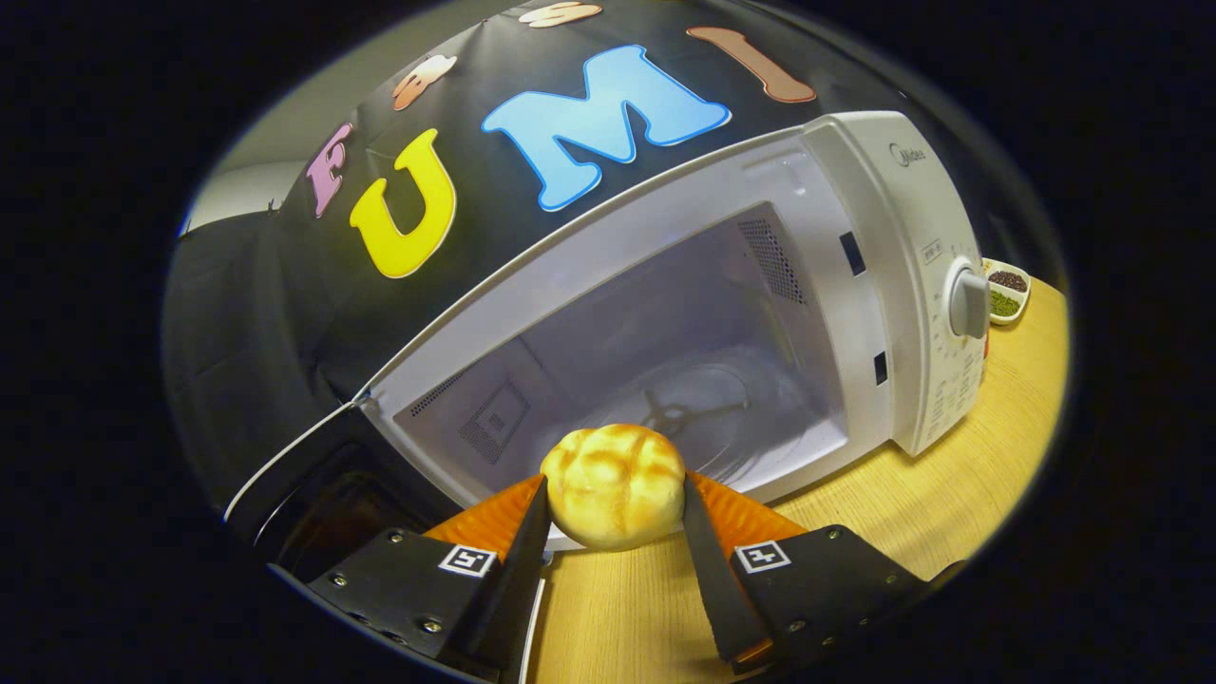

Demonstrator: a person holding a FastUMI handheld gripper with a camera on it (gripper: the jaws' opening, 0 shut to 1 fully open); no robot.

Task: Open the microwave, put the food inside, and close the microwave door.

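The gripper (615,518) is closed on the bread roll (614,484) — both orange fingers (494,518) press its sides, holding it clear of the wooden table (912,503). The roll sits just before the sill of the microwave (855,247), evidently lined up for insertion. The door (313,475) is swung fully open at the left, leaving the cavity and its glass turntable (703,418) free to receive it. A small dish of condiments (1007,290) stands beyond the control dial (969,302) — well apart from the work.
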